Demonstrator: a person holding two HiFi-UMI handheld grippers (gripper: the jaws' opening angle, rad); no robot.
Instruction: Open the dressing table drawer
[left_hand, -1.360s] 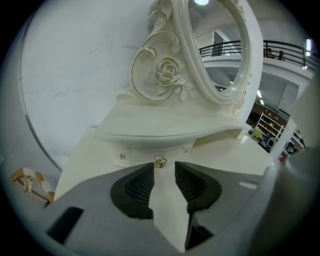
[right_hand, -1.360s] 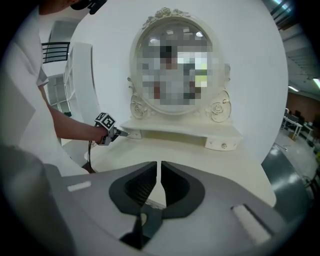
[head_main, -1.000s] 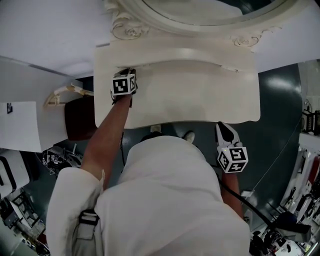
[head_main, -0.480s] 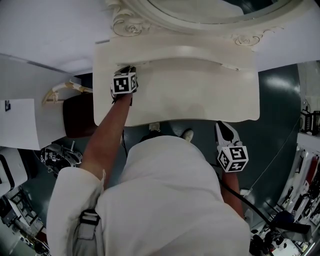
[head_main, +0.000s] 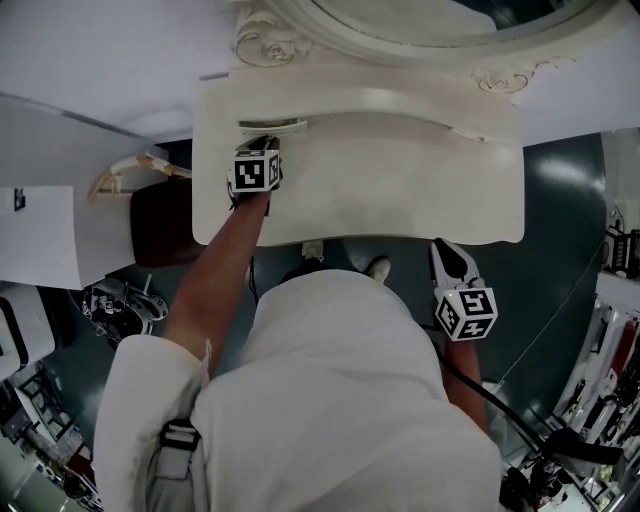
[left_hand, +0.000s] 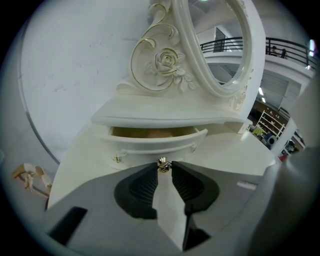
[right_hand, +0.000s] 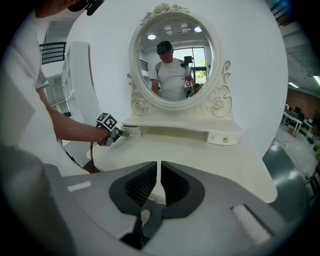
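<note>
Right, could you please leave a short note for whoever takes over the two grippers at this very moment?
Left gripper: jaws closed on the small brass knob of the left drawer.
Right gripper: jaws together with nothing in them, held off the front edge of the dressing table, on the person's right.
Done: the knob is grasped and the drawer is out a little, its inside just showing.
Left: probably pull the knob straight back until the drawer is fully open, then let go. The right drawer is shut.

Left tool (left_hand: 164, 166) clamped, arm (head_main: 215, 275) outstretched — right tool (right_hand: 159, 167) shut.
</note>
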